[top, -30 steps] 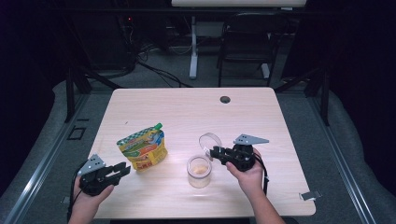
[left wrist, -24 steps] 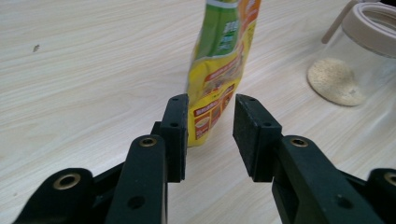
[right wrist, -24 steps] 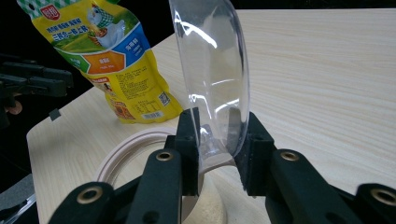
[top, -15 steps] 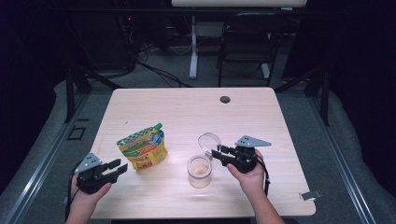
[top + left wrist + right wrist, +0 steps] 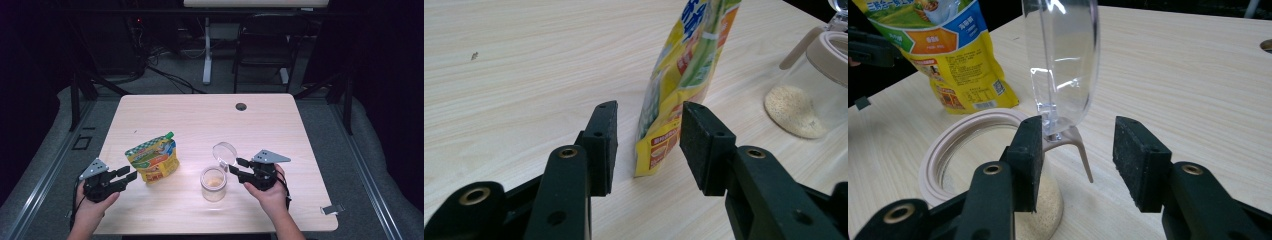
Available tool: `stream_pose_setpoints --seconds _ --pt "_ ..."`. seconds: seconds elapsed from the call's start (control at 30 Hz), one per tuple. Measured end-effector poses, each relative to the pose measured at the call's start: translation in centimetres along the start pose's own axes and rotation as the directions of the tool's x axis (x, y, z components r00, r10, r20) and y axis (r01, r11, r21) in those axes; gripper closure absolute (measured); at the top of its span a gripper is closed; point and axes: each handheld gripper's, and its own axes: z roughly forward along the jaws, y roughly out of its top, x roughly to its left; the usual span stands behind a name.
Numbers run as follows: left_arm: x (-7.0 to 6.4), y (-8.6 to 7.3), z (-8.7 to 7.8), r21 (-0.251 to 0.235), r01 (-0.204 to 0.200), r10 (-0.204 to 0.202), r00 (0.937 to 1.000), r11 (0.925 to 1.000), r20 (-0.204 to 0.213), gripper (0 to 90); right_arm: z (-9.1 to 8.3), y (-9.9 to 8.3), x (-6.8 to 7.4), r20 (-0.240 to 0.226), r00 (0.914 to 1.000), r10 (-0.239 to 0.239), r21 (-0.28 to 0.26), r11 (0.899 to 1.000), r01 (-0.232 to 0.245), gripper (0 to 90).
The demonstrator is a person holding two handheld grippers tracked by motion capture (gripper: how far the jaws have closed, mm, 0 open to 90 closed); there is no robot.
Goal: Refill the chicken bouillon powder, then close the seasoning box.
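A yellow and green food pouch (image 5: 152, 159) stands upright on the wooden table (image 5: 200, 120), left of centre. My left gripper (image 5: 126, 174) is open just left of it; in the left gripper view the pouch's lower edge (image 5: 659, 145) sits a little beyond the jaws. A clear glass jar (image 5: 213, 183) with pale grains inside and a beige rim (image 5: 965, 132) stands at centre front. Its clear hinged lid (image 5: 224, 151) is flipped up. My right gripper (image 5: 237, 166) is open beside the jar's right, and the lid's hinge (image 5: 1063, 137) lies between the jaws.
A round cable hole (image 5: 241, 106) sits near the table's far edge. A chair (image 5: 262, 47) and a table leg (image 5: 206, 50) stand behind the table on the grey floor. A small clamp (image 5: 330, 209) shows at the front right corner.
My left gripper drew back a little toward the front left. The right gripper stays at the jar's lid with hardly any shift.
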Motion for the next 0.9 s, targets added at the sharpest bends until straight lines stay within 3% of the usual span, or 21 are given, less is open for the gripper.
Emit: stream_pose_setpoints --seconds 0.2,0.9 --pt "0.2 0.3 0.2 -0.014 0.016 -0.015 0.9998 0.9998 0.014 55.2 -0.3 -0.3 0.1 0.016 0.9999 -0.005 -0.003 1.000 0.005 54.3" --pt "0.0 0.8 0.5 -0.026 -0.009 0.009 0.9999 0.9996 0.007 50.7 -1.0 -0.7 0.1 0.042 0.9991 -0.003 -0.009 1.000 0.004 50.2"
